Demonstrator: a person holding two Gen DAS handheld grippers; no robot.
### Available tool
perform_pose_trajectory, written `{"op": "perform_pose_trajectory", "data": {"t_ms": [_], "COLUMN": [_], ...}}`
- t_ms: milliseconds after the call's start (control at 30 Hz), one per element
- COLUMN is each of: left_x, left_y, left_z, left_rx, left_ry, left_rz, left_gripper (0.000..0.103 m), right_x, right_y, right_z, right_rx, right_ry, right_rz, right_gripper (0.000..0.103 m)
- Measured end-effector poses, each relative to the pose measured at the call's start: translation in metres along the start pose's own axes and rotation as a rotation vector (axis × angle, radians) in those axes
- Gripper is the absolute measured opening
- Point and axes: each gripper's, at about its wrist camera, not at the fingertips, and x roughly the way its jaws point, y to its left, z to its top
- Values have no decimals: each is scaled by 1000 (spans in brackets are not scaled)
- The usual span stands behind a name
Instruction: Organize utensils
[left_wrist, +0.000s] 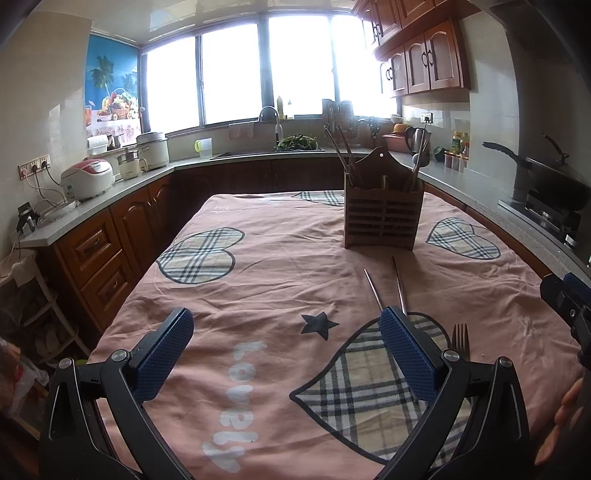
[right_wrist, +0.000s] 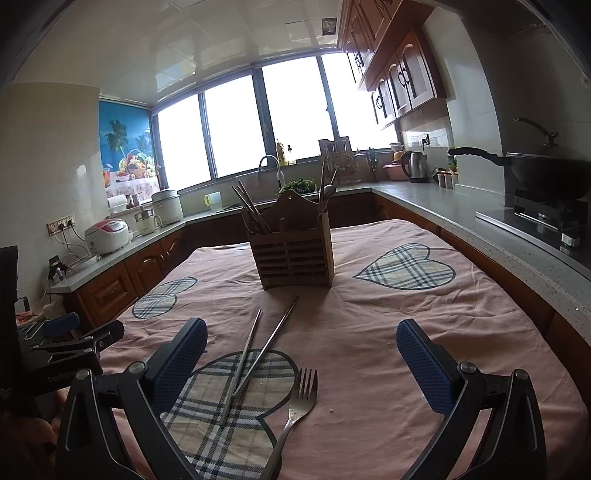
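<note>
A wooden slatted utensil holder (left_wrist: 382, 216) (right_wrist: 293, 256) stands upright on the pink tablecloth, with chopsticks and a spoon sticking out of it. Two metal chopsticks (right_wrist: 255, 352) (left_wrist: 399, 286) lie crossed on a plaid heart patch. A metal fork (right_wrist: 299, 398) (left_wrist: 460, 341) lies beside them, tines toward the holder. My left gripper (left_wrist: 286, 345) is open and empty above the cloth, left of the utensils. My right gripper (right_wrist: 301, 354) is open and empty, with the chopsticks and fork lying between its fingers below it.
The table is covered by a pink cloth (left_wrist: 280, 266) with plaid hearts. Counters ring the table, with rice cookers (left_wrist: 88, 177) on the left, a sink (left_wrist: 267, 151) at the back, a kettle (right_wrist: 415, 168) and a wok (right_wrist: 546, 171) on the right.
</note>
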Motion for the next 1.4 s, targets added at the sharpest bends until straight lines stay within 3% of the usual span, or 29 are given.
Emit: {"op": "perform_pose_trajectory", "data": {"t_ms": [900,1400], "left_x": [-34,-37], "left_y": [15,15], "left_z": [5,5], "left_rx": [-50,-45], "left_ry": [-91,-96], "left_rz": [6,6], "left_gripper": [103,103], "right_x": [-22,-25], "right_y": [16,19], "right_z": [2,2], "right_rx": [-44,-45], "right_ry": [-87,-89], "right_rz": [11,16], "right_gripper": [103,103]}}
